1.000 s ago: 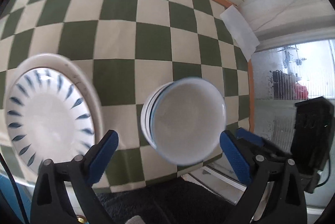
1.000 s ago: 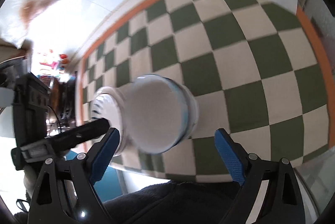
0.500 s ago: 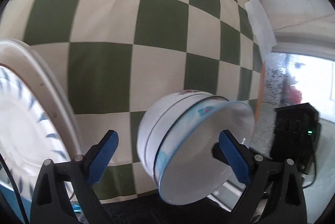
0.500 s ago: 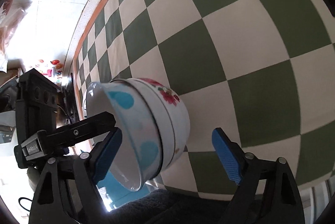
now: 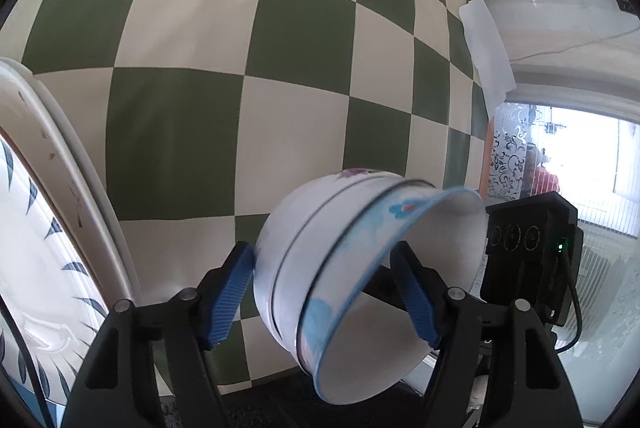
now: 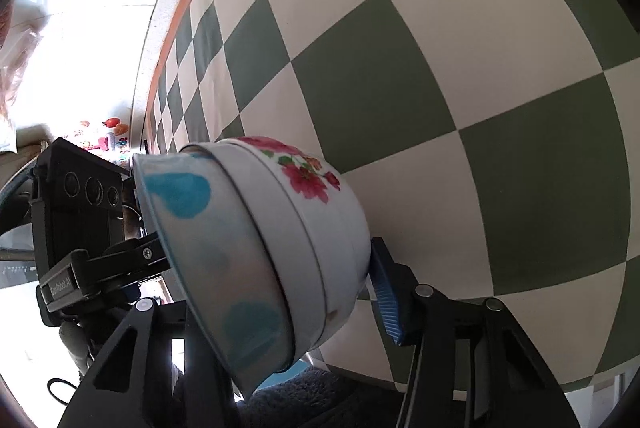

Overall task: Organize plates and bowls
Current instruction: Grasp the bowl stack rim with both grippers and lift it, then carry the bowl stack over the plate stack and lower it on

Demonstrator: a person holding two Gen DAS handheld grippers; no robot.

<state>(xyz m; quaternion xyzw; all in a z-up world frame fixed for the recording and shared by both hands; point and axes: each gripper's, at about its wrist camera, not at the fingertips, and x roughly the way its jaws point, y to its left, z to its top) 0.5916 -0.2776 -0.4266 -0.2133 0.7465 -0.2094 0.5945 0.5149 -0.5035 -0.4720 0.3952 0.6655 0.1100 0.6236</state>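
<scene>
A stack of nested bowls stands on the green-and-cream checked cloth. The top bowl (image 5: 384, 268) has a blue rim and blue spots (image 6: 208, 248). The bowl under it (image 6: 320, 211) is white with pink flowers. My left gripper (image 5: 328, 296) has closed around the stack, one blue pad on each side. My right gripper (image 6: 276, 292) holds the same stack from the opposite side; its right pad (image 6: 384, 292) presses the flowered bowl and its left pad is hidden. A white plate with dark blue leaf marks (image 5: 44, 236) lies left of the stack.
The checked tablecloth (image 5: 224, 75) has an orange border. A folded white paper (image 5: 484, 43) lies at its far right edge. The other gripper's black body shows in each view (image 5: 528, 252) (image 6: 76, 211). A window is at the right.
Both grippers moved down and in toward the bowl stack, and their jaws narrowed from wide open to closed around it. The stack now fills the space between the pads.
</scene>
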